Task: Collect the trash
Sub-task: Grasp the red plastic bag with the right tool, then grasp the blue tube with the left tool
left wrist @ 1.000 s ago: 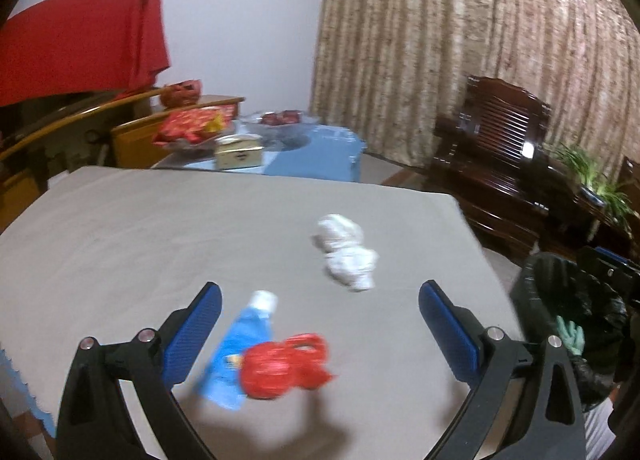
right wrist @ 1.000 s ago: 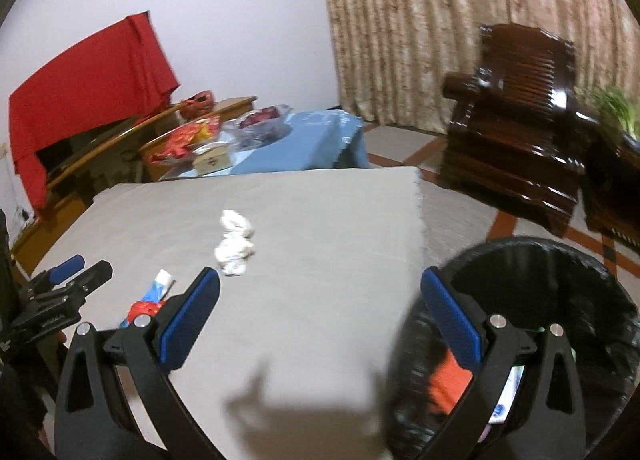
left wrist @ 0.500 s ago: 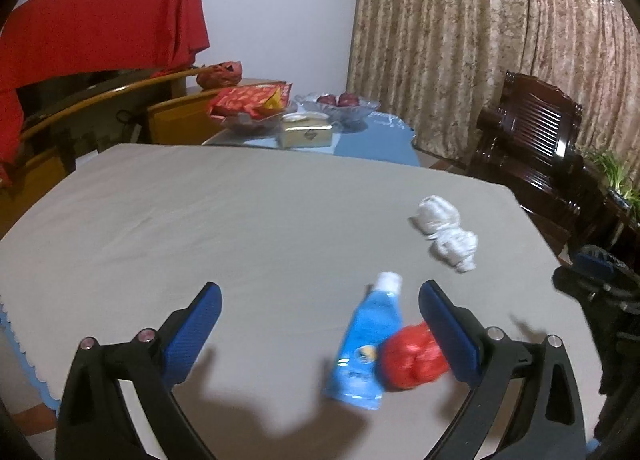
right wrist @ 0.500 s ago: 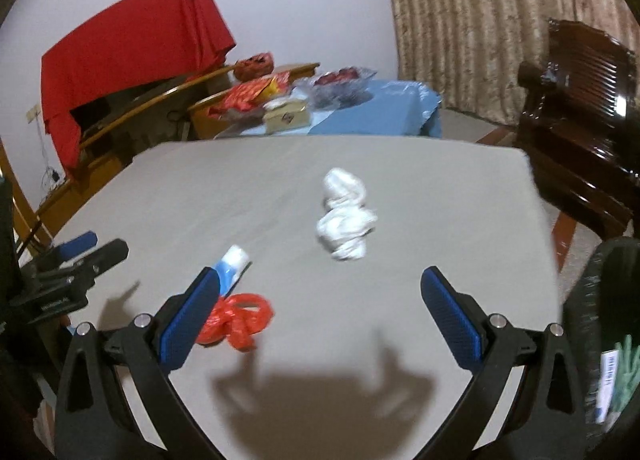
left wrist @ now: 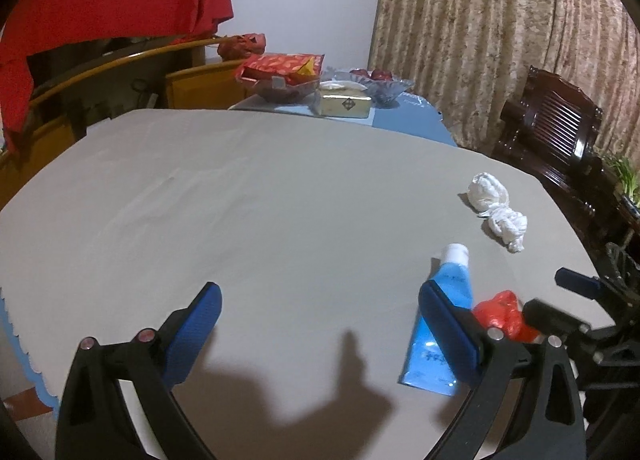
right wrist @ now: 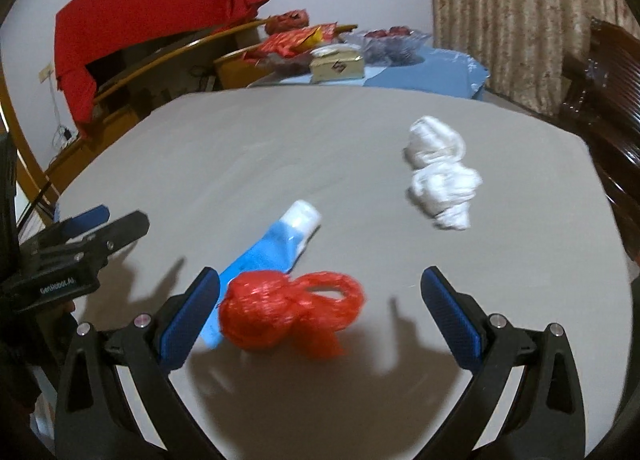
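We see the blue tube [right wrist: 276,244] partly hidden behind the red bag [right wrist: 284,314], which lies between the wide-open, empty jaws of the right gripper [right wrist: 320,314]. The left gripper [left wrist: 320,330] is likewise wide open and empty.

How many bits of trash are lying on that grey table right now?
4: a red bag nearest the right hand-held gripper, a blue tube touching it behind, and two white wads side by side farther right. None looks hidden.

Grey table [left wrist: 240,200], blue tube [right wrist: 276,244], red bag [right wrist: 280,312], white wads [right wrist: 440,176]
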### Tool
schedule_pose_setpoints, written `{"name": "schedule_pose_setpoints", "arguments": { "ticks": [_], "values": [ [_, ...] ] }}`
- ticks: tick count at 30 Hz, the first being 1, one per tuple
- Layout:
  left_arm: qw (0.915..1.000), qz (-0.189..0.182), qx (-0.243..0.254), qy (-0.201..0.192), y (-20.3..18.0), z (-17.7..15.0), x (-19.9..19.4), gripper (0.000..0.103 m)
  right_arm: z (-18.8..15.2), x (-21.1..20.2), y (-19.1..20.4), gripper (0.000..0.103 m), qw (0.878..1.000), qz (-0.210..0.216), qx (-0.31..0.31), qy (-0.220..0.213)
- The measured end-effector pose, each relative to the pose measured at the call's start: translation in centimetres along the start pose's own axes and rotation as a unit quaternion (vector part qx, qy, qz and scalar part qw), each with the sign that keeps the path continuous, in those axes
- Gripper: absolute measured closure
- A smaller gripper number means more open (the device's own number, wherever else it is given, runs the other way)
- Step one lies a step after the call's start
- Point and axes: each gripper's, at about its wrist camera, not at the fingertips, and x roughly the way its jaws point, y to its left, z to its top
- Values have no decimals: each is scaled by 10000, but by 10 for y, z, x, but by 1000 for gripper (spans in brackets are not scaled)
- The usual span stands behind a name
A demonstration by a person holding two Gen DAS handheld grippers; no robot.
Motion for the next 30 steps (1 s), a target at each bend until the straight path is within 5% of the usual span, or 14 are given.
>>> {"name": "schedule_pose_setpoints", "arguments": {
  "ticks": [10,14,18,30],
  "values": [
    [9999,34,-105,30,12,-2,3,6,-13,26,14,7,9988,100,-202,444],
    [9999,17,-92,45,12,-3,4,6,-13,28,13,40,9970,408,-255,612],
    [10000,-17,-60,56,6,-1,5,6,-14,24,13,54,9962,570,-241,610],
    [9990,-358,203,144,-40,11,20,7,-9,-3,-45,59,9987,202,246,394]
  ]
}}
